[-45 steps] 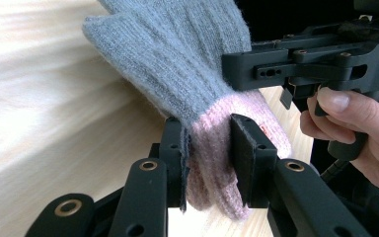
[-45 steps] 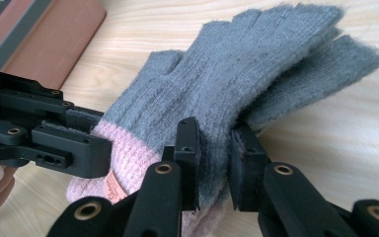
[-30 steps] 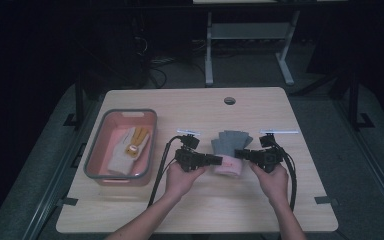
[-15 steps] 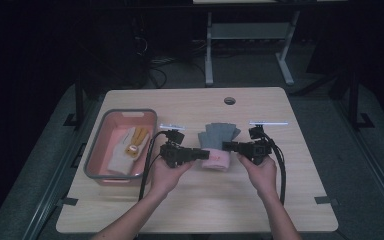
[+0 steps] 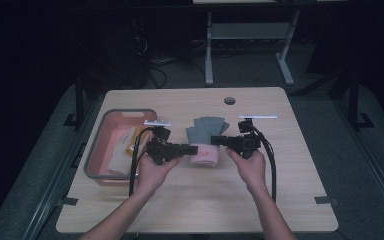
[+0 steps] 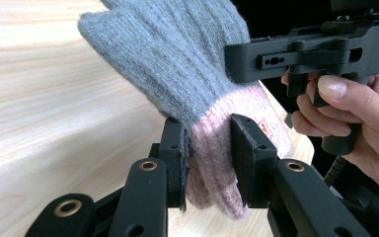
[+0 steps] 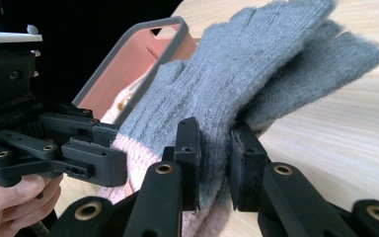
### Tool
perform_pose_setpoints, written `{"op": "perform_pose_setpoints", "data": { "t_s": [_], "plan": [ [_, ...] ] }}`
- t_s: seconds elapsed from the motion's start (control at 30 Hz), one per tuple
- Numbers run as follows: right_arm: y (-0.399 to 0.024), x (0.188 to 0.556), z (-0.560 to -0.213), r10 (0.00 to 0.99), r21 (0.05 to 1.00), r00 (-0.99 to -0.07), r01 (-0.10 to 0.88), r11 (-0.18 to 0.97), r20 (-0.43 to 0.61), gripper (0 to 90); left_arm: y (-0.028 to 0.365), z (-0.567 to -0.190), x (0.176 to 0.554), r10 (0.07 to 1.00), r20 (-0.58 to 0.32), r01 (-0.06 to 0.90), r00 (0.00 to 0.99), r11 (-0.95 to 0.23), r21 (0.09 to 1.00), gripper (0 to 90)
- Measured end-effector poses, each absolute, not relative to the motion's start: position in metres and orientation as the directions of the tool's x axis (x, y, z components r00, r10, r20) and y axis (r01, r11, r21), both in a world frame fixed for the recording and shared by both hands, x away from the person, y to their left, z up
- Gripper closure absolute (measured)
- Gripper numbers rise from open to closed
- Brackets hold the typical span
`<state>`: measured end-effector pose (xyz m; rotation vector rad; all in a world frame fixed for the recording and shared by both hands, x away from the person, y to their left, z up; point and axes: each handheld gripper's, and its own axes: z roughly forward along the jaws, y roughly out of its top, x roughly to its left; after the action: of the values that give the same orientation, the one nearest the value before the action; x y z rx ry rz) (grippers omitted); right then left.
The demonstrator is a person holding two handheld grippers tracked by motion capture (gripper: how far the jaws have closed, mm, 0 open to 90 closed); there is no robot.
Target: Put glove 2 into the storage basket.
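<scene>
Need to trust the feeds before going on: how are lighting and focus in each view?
High view: dim, dark surround, glove small and soft. Left gripper view: bright, knit sharp, left gripper jaws crisp. Right gripper view: well lit, glove sharp, pink bin slightly soft.

Glove (image 6: pixel 177 64) grey knit, cuff pink; bin (image 5: pixel 96 159) pink, grey rim; table (image 5: pixel 290 165) pale wood grain.

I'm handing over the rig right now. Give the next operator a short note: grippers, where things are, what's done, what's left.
Left gripper: shut on the glove's pink cuff.
Right gripper: shut on the glove's grey part.
Glove: held between both grippers at mid-table, next to the bin.
Bin: left side of the table, already holding some cloth items.
Done: glove gripped at both ends.
Left: probably carry it to the bin and release.
</scene>
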<state>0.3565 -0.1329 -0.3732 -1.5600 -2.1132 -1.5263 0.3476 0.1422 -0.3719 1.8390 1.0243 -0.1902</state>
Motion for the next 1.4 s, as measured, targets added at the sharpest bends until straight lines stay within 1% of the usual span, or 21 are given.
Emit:
{"op": "perform_pose_setpoints", "data": {
  "t_s": [0.2, 0.73, 1.4],
  "plan": [
    [-0.117, 0.361, -0.367, 0.659, 0.656, -0.495, 0.755, 0.004, 0.566, 76.7, 0.156, -0.368, 0.346, 0.574, -0.531, 0.716, 0.623, -0.145, 0.682, 68.6],
    [-0.078, 0.37, -0.354, 0.635, 0.665, -0.535, 0.746, 0.045, 0.557, 76.6, 0.195, -0.356, 0.343, 0.602, -0.517, 0.71, 0.608, -0.12, 0.694, 68.6],
    [-0.04, 0.381, -0.349, 0.626, 0.66, -0.556, 0.746, 0.086, 0.546, 76.6, 0.227, -0.351, 0.344, 0.637, -0.498, 0.707, 0.588, -0.108, 0.699, 68.6]
  ]
}}
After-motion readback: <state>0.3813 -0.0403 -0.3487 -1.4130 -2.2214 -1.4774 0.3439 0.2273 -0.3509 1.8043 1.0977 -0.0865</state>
